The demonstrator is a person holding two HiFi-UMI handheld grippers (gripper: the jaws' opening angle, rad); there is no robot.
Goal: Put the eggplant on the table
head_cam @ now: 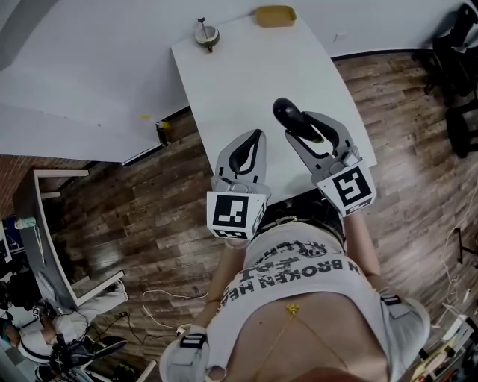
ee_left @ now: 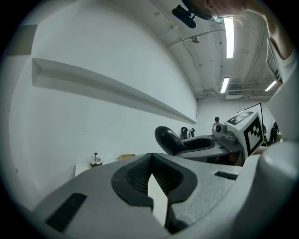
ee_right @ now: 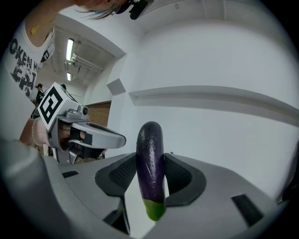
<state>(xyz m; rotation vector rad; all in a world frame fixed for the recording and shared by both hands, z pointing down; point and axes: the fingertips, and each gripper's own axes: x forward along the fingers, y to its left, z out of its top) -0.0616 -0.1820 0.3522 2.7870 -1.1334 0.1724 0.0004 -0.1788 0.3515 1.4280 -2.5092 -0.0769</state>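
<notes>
Eggplant [ee_right: 150,158] is gripped between the right gripper's [head_cam: 295,125] pads, its dark tip jutting out on the far side, above the white table's [head_cam: 224,74] near end. The left gripper [head_cam: 246,153], beside it, is clenched and empty.

One eggplant [head_cam: 286,113]; two hand-held grippers [head_cam: 258,136] [head_cam: 305,131]; one white table [head_cam: 246,67]; one yellow dish [head_cam: 275,16]; one small pot [head_cam: 206,33]

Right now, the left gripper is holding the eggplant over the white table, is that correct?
Not quite: it is the right gripper that holds the eggplant over the white table, as the right gripper view shows. The left gripper is shut with nothing in it.
</notes>
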